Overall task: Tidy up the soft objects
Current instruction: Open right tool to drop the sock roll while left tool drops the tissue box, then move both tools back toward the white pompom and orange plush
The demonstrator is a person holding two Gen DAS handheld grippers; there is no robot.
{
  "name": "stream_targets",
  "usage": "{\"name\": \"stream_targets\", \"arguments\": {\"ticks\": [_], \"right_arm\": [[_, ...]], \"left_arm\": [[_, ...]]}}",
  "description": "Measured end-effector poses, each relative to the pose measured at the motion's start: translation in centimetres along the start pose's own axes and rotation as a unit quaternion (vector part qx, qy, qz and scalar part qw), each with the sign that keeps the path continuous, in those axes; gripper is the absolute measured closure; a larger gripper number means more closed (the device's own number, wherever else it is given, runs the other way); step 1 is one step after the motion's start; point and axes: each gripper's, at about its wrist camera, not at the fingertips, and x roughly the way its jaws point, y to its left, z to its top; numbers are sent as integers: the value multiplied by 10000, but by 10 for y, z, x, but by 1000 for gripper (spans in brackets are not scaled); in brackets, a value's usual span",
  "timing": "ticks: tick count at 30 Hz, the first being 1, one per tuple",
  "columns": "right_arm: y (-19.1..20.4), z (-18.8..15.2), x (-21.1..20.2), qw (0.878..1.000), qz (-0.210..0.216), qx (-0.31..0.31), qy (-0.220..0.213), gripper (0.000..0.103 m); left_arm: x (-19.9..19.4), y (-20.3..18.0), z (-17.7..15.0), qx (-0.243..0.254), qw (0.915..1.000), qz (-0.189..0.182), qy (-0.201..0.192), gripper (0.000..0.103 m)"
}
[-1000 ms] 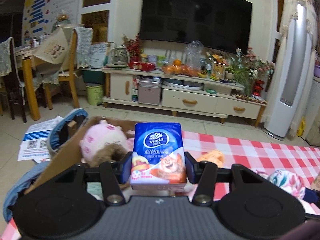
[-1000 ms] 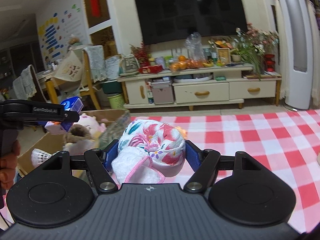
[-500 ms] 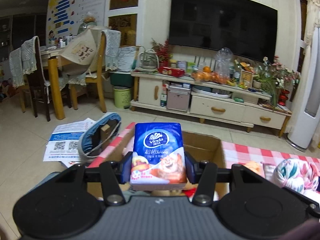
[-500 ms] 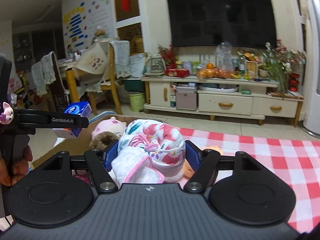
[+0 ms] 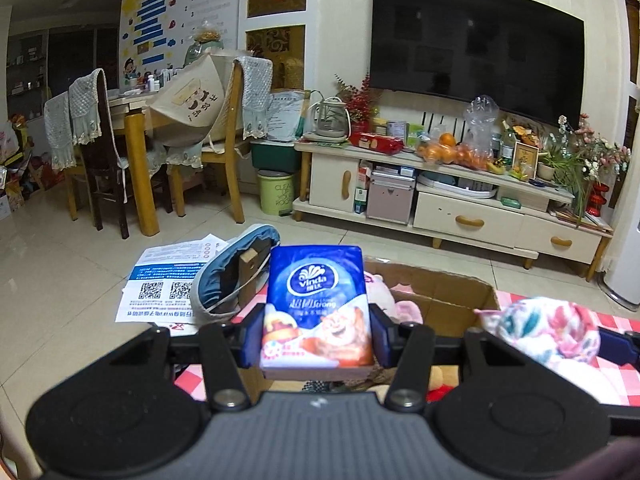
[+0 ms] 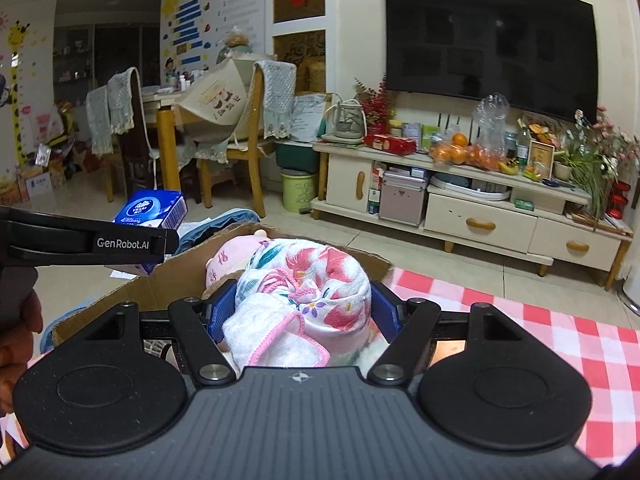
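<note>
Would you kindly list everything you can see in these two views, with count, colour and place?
tissue pack: 1, blue, clamped in the left gripper above the box
rolled cloth: 1, white with pink floral print, clamped in the right gripper
cardboard box: 1, brown, open, on the table's left end
plush toy: 1, pink, inside the box
tablecloth: 1, red and white check, right of the box
leaflet: 1, white and blue, on the floor
television: 1, black, on the wall
TV cabinet: 1, cream, under the television
oranges: several, orange, on the cabinet
left gripper: 1, black, shut
right gripper: 1, black, shut
</note>
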Motion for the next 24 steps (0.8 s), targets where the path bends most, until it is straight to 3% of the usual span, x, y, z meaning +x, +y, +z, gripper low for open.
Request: {"name": "stream_targets", "arguments": {"ticks": [3, 4, 5, 11, 24], "right_arm": [[4, 1, 11, 9999, 80, -89, 70, 13], [5, -1, 13, 9998, 118, -115, 92, 3], [8, -2, 14, 9997, 153, -162, 114, 2], [9, -9, -3, 9994, 104, -309, 79, 3], [-28, -22, -64, 9976, -482, 404, -288, 2]], "left_arm": [[3, 2, 1, -17, 10000, 70, 20, 50], [4, 1, 2, -13, 9999, 115, 15, 44], [4, 1, 2, -8, 9999, 161, 6, 41], [1, 1, 5, -55, 9997, 215, -64, 29], [-7, -24, 2, 208, 9997, -54, -151, 16]]}}
